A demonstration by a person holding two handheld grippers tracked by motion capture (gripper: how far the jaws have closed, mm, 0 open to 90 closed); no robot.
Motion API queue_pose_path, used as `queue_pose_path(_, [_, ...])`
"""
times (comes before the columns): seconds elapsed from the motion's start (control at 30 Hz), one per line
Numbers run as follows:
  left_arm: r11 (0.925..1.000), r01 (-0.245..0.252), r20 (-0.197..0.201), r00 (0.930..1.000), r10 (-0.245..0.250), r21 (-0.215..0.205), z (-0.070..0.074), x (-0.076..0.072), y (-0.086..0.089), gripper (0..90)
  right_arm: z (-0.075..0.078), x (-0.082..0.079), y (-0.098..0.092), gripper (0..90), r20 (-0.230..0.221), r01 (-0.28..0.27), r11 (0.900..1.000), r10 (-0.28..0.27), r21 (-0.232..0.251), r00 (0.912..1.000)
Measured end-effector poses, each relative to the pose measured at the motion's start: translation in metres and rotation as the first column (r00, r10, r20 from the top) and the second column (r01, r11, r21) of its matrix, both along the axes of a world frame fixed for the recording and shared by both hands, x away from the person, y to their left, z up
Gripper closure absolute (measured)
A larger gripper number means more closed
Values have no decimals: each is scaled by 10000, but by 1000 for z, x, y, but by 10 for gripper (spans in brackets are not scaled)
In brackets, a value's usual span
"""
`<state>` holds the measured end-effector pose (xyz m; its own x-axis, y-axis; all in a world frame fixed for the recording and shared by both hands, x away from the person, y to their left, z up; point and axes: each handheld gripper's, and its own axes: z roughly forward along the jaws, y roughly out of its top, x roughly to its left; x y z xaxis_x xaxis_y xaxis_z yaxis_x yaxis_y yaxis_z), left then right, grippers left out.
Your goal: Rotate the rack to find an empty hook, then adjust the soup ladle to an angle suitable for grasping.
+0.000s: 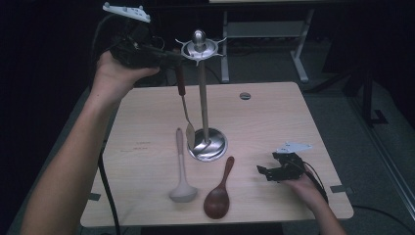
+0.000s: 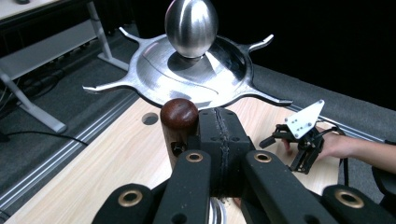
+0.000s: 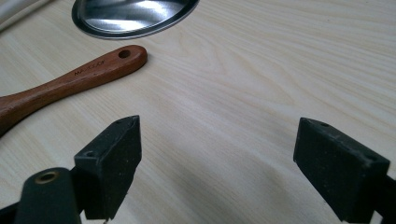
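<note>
Hanging a wood-handled spoon (image 1: 183,105) on the utensil stand (image 1: 201,98) is the work in hand, judged from the pose of the left gripper (image 1: 169,56). Raised above the far left part of the worktop (image 1: 274,127), that gripper has its jaws pressed together on the spoon's dark wooden handle just below its rounded end (image 2: 179,114); the metal bowl of the spoon dangles beside the stand's pole, just over the round base. In the left gripper view the handle end sits close under the stand's crown of hooks (image 2: 187,74), near one arm but, as far as can be told, not yet caught on it.

Progress, as a judgement: no utensil hangs on the stand, so the first hanging is under way and unfinished. Two more utensils lie flat on the worktop toward its near edge: a pale ladle (image 1: 182,181) left of the base, and a brown wooden spoon (image 1: 220,191) just right of it, its holed handle tip pointing at the base. If all are meant for the hooks, most of the job remains.

At the near right corner the right gripper (image 1: 269,171) rests low over the worktop, its jaws spread wide with nothing between them; the right gripper view shows bare wood between the two pads and the brown spoon's handle (image 3: 65,86) farther off.

Count: one stand, three utensils (one held, two lying), two grippers.
</note>
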<state>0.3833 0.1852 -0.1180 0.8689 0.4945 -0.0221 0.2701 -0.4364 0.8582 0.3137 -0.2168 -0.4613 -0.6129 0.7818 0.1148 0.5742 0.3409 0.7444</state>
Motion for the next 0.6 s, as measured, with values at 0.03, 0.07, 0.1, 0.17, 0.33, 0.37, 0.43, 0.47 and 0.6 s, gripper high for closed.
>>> queue_pose_path(0.03, [10000,74,-33,10000,-74,-26,-1,-1,0,899,0,0,0,151,12,-2,10000,2,-14,10000])
queue_pose_path(0.07, [9999,148,-80,9999,-148,-67,-2,-1,1,898,0,1,-1,151,19,-29,10000,29,-18,10000])
queue_pose_path(0.1, [9998,162,-95,9998,-163,-63,-4,-2,1,898,0,1,-1,151,19,-29,10000,29,-18,10000])
queue_pose_path(0.17, [9997,205,-176,9996,-208,-167,-9,-4,4,898,0,0,-1,146,-25,1,10000,-1,27,10000])
queue_pose_path(0.33, [9994,270,-339,9990,-278,-236,-23,-9,11,892,3,-1,-3,88,-387,-302,9990,315,316,9988])
queue_pose_path(0.37, [9994,266,-365,9990,-274,-229,-26,-10,12,879,5,-1,-3,81,-513,-337,9989,353,331,9981])
queue_pose_path(0.43, [9994,248,-464,9986,-258,-221,-32,-13,15,873,5,-3,-3,81,-554,-331,9989,348,318,9979])
queue_pose_path(0.47, [9996,224,-469,9986,-231,-153,-36,-15,16,872,6,-3,-4,81,-567,-357,9988,376,344,9977])
queue_pose_path(0.6, [9999,135,-633,9979,-130,81,-53,-22,21,847,4,-5,-3,85,-631,-357,9988,377,329,9973])
